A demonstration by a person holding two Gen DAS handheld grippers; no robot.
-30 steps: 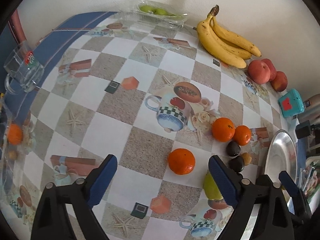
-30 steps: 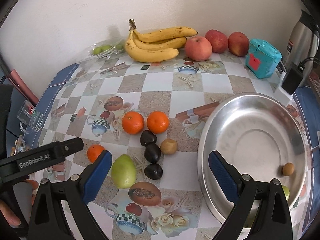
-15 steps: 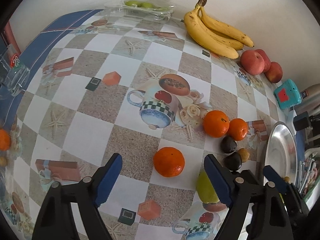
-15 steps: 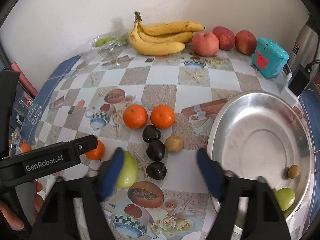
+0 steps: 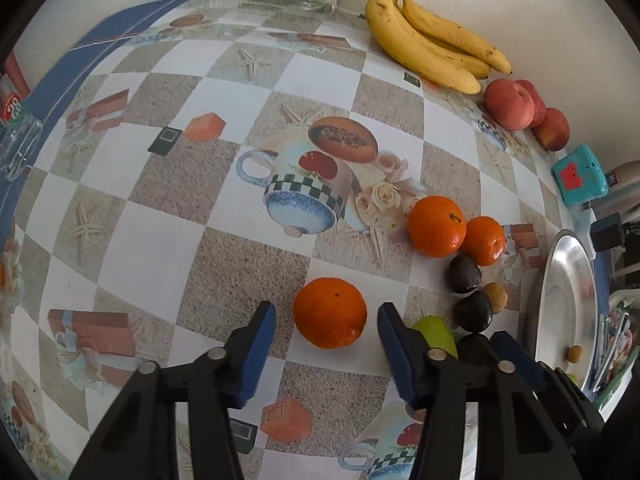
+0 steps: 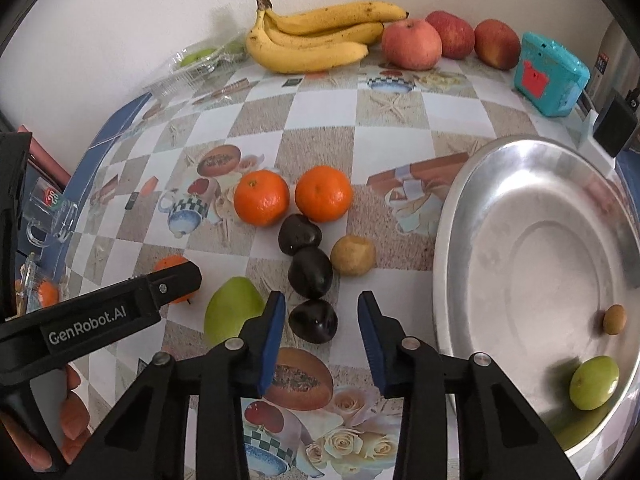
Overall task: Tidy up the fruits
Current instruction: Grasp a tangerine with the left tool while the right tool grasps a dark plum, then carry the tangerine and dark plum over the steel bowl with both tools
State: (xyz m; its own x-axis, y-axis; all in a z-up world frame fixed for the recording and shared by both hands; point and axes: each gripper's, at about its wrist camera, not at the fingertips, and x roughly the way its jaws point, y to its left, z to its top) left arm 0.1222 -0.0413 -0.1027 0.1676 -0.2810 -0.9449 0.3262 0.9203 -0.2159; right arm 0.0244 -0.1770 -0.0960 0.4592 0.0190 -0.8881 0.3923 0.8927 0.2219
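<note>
Bananas (image 6: 316,44) behind oranges (image 6: 292,198), bowl (image 6: 452,240) right.

We see open table (image 5: 152,216) to the left of the lone orange (image 5: 330,313), bare checkered cloth with room to pass. To its right things crowd: a green pear (image 6: 232,310), three dark plums (image 6: 310,272) in a line, a small brown fruit (image 6: 353,255) and two oranges (image 6: 292,196) beyond. The metal bowl (image 6: 452,216) blocks the right side; bananas (image 6: 316,40) and apples (image 6: 444,38) line the wall.
</note>
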